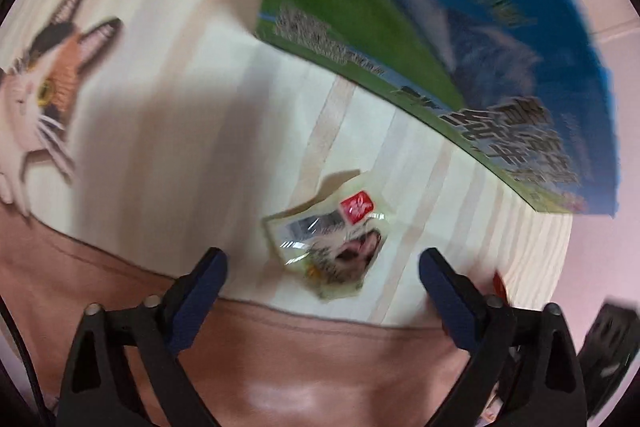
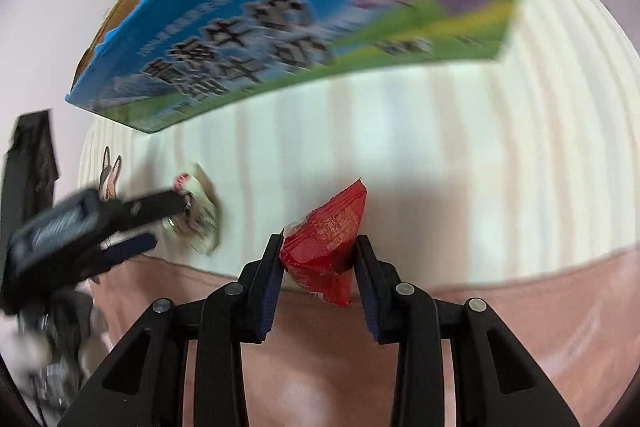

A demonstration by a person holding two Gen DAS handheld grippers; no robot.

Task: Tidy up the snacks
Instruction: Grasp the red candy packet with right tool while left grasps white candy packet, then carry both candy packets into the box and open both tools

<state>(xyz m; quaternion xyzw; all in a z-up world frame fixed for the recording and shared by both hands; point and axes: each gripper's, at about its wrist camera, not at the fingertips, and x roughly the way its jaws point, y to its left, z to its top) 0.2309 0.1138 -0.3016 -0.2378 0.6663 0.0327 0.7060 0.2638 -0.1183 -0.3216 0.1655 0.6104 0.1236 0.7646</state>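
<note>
A pale green snack packet (image 1: 330,249) with a red label lies on the cream striped mat (image 1: 180,131). My left gripper (image 1: 322,267) is open, its fingers on either side of the packet, just above it. The packet also shows in the right wrist view (image 2: 202,211), next to the left gripper (image 2: 160,223). My right gripper (image 2: 318,251) is shut on a red snack packet (image 2: 326,239) and holds it over the mat's front edge. A large blue and green open carton (image 2: 304,15) stands on the mat behind both; it also shows in the left wrist view (image 1: 460,39).
A cat picture (image 1: 48,79) is printed on the mat at the left. The mat lies on a pink-brown tabletop (image 2: 560,291). A black object (image 2: 30,163) stands at the far left of the right wrist view.
</note>
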